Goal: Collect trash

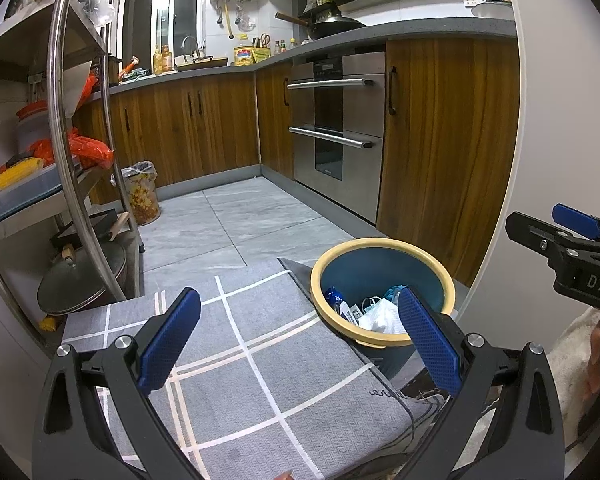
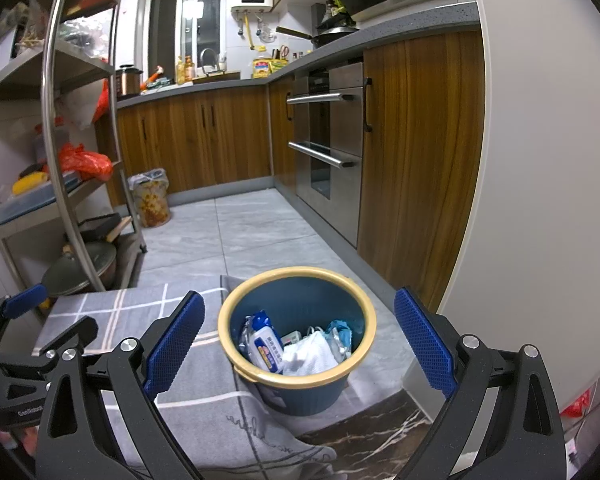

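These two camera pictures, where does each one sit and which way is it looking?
Left wrist view: sits on the left hand-held gripper, facing the grey mat and kitchen cabinets; its blue fingers show, spread open.
Right wrist view: sits on the right hand-held gripper, facing the blue bin; its open fingers show.
Both share the bin, mat and steel oven.
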The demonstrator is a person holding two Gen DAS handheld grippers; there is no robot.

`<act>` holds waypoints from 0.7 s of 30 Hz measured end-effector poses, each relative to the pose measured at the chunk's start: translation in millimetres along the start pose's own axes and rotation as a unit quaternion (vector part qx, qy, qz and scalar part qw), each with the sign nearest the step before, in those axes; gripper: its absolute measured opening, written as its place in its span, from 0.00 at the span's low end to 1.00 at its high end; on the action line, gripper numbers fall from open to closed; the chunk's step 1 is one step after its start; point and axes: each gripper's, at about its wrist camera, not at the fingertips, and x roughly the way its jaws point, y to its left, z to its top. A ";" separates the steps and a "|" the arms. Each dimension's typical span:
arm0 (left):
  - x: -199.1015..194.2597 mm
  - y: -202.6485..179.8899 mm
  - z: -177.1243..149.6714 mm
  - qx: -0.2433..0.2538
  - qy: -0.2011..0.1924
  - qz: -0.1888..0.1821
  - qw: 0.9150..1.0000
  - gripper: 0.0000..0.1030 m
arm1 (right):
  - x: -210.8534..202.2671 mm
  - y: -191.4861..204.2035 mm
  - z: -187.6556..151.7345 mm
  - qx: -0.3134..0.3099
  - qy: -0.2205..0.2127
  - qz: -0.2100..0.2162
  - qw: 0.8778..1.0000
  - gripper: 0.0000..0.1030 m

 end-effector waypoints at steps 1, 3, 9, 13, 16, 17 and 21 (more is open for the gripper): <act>0.1 -0.2 0.1 0.000 0.000 0.000 1.000 0.95 | 0.0 0.1 0.0 0.000 0.000 0.000 1.000 0.92; -0.4 0.0 -0.3 0.000 0.001 -0.001 1.000 0.95 | -0.1 0.1 0.0 0.000 0.000 0.000 1.000 0.92; -0.1 -0.7 -0.5 0.000 0.001 -0.001 1.000 0.95 | -0.3 0.5 0.2 -0.001 0.000 0.000 1.000 0.92; -0.1 -0.9 -0.3 0.000 0.001 -0.002 1.000 0.95 | -0.4 0.8 0.3 -0.001 0.001 0.000 1.000 0.92; -0.5 1.4 -0.9 0.002 0.001 -0.004 1.000 0.95 | -0.3 1.3 -0.3 -0.001 0.001 -0.001 1.000 0.92; -0.6 1.3 -1.3 0.002 0.001 -0.004 1.000 0.95 | -0.3 1.3 -0.2 0.000 0.001 -0.001 1.000 0.92; -0.8 1.7 -1.4 0.001 0.001 -0.004 1.000 0.95 | -0.3 1.1 0.1 -0.001 0.001 -0.001 1.000 0.92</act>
